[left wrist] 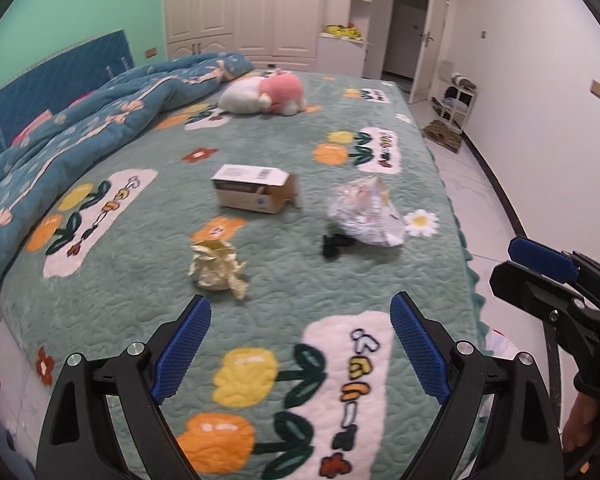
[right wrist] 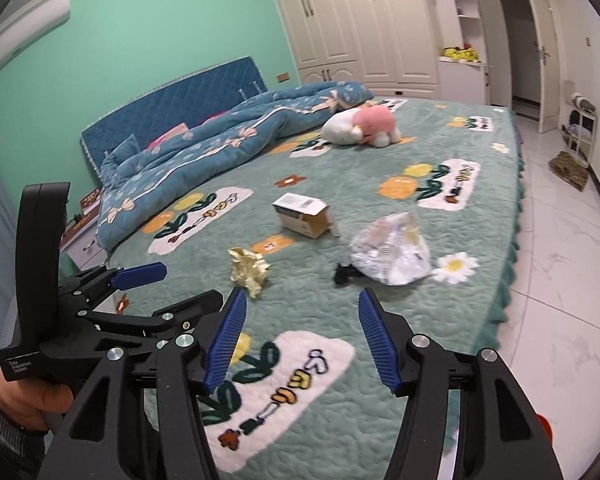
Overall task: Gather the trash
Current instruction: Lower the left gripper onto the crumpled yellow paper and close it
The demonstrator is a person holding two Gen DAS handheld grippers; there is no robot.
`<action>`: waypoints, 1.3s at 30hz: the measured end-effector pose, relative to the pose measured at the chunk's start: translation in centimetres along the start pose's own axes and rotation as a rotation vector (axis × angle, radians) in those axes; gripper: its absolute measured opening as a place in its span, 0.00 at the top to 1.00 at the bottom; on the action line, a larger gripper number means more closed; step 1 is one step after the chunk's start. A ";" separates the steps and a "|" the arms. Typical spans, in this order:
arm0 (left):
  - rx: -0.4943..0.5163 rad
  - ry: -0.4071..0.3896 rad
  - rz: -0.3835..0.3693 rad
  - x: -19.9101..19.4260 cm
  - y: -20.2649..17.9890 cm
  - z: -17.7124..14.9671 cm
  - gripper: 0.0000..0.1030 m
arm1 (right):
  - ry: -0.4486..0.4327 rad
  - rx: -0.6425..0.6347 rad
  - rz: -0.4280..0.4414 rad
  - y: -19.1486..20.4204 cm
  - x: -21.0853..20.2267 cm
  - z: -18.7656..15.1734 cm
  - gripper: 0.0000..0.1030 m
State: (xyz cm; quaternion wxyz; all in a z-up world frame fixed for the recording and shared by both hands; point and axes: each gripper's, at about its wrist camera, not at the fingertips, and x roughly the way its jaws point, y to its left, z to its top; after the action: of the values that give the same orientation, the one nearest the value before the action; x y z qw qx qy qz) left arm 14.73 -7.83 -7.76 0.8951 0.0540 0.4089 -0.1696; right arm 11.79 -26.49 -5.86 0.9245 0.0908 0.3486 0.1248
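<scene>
A: Lying on the bed [left wrist: 140, 312] are four bits of trash. The box [left wrist: 251, 193] sits at frame centre in the left view, long axis running left to right, its open end and flap pointing right.

B: And the paper ball [left wrist: 217, 266]?

A: Below the box, lower centre, crumpled and pale yellow, with no clear axis. The wrapper [left wrist: 366, 212] is right of the box, a crinkled white heap peaking upward. A small black scrap [left wrist: 334, 245] touches the wrapper's lower left edge.

B: Where is the left gripper [left wrist: 300, 344]?

A: At the bottom of its own view, over the bedspread, fingers wide apart, holding nothing. The paper ball lies just above its left finger [left wrist: 182, 346].

B: The right gripper [right wrist: 302, 340]?

A: Same: bottom of its view, fingers apart and empty. In that view the box [right wrist: 303, 215] is centre, opening toward the right; the paper ball [right wrist: 250, 270] is lower left of it, and the wrapper [right wrist: 392, 254] lower right.

B: Anything else?

A: A plush toy [left wrist: 266, 92] at upper centre and a blue quilt [left wrist: 80, 128] at upper left.
</scene>
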 end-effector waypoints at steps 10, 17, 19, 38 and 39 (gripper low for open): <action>-0.067 0.044 0.031 2.9 3.7 0.7 0.13 | 0.061 -0.023 0.026 1.2 5.1 1.7 0.33; -0.104 0.087 0.056 5.7 6.4 1.6 0.12 | 0.098 -0.035 0.046 1.5 8.6 2.7 0.24; -0.114 0.100 0.059 6.5 7.0 1.8 0.13 | 0.106 -0.035 0.053 1.5 9.7 3.1 0.24; -0.143 0.224 0.090 15.0 10.2 2.5 0.13 | 0.184 -0.048 0.094 1.2 17.9 4.6 0.24; -0.145 0.230 0.088 15.4 10.3 2.4 0.12 | 0.188 -0.044 0.092 1.0 18.2 4.6 0.24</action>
State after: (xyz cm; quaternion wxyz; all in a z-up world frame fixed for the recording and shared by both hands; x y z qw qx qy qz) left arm 29.37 -2.75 -18.13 0.8504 0.0264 0.5173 -0.0928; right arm 27.91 -20.54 -13.55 0.8829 0.0740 0.4262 0.1826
